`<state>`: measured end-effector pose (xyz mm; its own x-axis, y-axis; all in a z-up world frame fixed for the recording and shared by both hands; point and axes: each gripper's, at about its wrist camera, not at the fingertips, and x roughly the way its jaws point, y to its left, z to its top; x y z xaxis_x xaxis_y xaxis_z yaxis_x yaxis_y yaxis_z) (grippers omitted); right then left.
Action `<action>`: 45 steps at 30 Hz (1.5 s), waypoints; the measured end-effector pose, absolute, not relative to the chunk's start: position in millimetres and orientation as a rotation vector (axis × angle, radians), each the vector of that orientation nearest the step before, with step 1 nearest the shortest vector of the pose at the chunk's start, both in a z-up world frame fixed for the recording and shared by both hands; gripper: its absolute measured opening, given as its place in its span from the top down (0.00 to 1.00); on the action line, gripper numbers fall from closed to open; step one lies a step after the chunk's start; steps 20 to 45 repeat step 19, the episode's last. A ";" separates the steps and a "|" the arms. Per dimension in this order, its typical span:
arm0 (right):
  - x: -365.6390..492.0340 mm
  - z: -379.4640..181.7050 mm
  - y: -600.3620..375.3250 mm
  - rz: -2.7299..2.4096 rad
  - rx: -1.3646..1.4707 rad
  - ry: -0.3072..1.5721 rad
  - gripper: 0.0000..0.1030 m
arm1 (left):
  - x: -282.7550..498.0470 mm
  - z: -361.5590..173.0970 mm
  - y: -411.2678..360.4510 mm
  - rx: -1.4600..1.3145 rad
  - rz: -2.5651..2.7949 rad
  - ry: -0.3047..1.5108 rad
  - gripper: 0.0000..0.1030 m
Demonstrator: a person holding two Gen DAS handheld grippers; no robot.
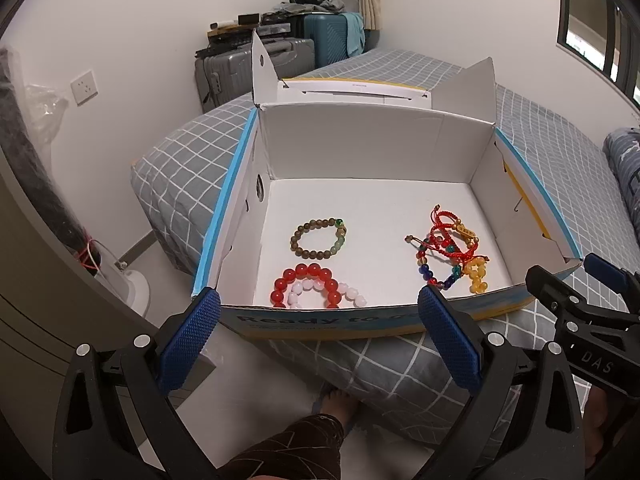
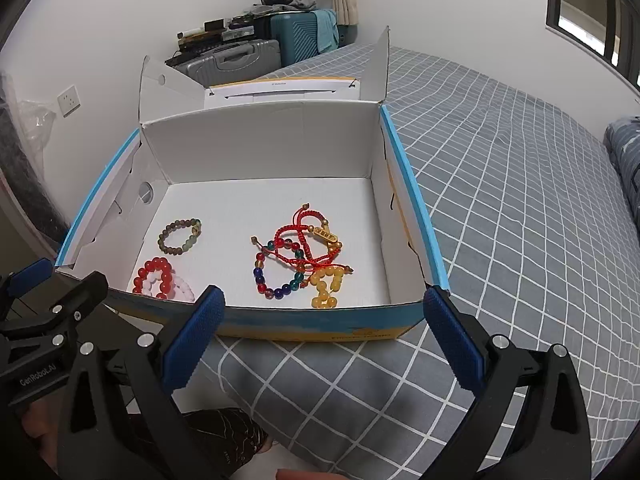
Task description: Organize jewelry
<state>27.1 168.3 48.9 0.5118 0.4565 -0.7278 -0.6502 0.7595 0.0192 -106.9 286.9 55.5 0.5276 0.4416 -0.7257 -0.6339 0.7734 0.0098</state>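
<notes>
An open white cardboard box (image 1: 360,152) (image 2: 260,148) with blue edges stands on the bed. Inside lie a brown-green bead bracelet (image 1: 319,238) (image 2: 179,236), a red bead bracelet (image 1: 310,286) (image 2: 154,276) over a pale pink one (image 1: 348,295) (image 2: 182,288), and a tangle of a multicolour bead bracelet (image 1: 436,268) (image 2: 276,272), a red cord bracelet (image 1: 452,236) (image 2: 308,240) and a yellow bead bracelet (image 1: 476,276) (image 2: 328,286). My left gripper (image 1: 318,304) is open and empty at the box's near wall. My right gripper (image 2: 324,300) is open and empty there too.
The bed (image 2: 520,200) has a grey checked cover. Suitcases (image 1: 280,60) and clutter stand by the far wall. A grey pillow (image 1: 624,168) lies at the right. My leg (image 1: 292,448) and the floor show below.
</notes>
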 end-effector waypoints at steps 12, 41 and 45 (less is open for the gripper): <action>29.1 48.8 167.8 0.673 -0.267 0.787 0.07 | -107.7 55.5 289.7 -0.277 0.661 0.788 0.05; 29.1 49.0 167.5 0.672 -0.267 0.788 0.07 | -107.8 55.0 289.9 -0.271 0.662 0.787 0.05; 29.1 49.0 167.5 0.672 -0.267 0.788 0.07 | -107.8 55.0 289.9 -0.271 0.662 0.787 0.05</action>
